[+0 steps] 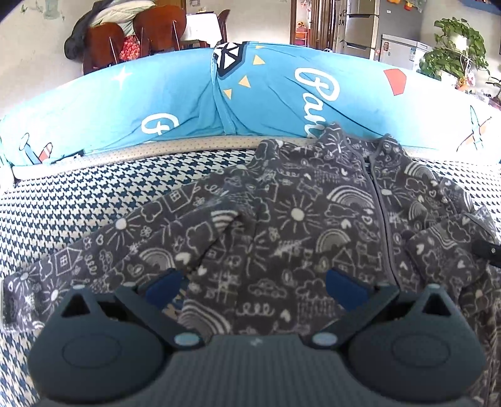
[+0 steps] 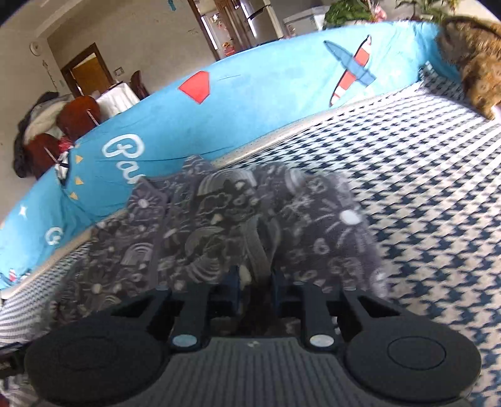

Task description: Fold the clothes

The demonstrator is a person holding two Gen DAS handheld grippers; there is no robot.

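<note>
A grey fleece zip jacket [image 1: 313, 219] with white doodles of suns, rainbows and houses lies front up on the houndstooth cover [image 1: 94, 200]. Its left sleeve stretches out toward the left edge. My left gripper [image 1: 255, 286] hovers open over the jacket's lower front, fingers wide apart, nothing between them. In the right wrist view the jacket [image 2: 219, 225] looks blurred, and its right sleeve is bunched and lifted. My right gripper [image 2: 254, 280] is shut on that sleeve's fabric, which rises between the fingers. The right gripper's tip [image 1: 488, 249] shows at the right edge of the left wrist view.
A bright blue printed cushion [image 1: 250, 97] runs along the back of the cover. A cat [image 2: 472, 56] sits at the far right corner. Chairs [image 1: 134, 34], a fridge [image 1: 363, 25] and a plant [image 1: 454, 47] stand beyond. Houndstooth surface [image 2: 422, 188] extends to the right of the jacket.
</note>
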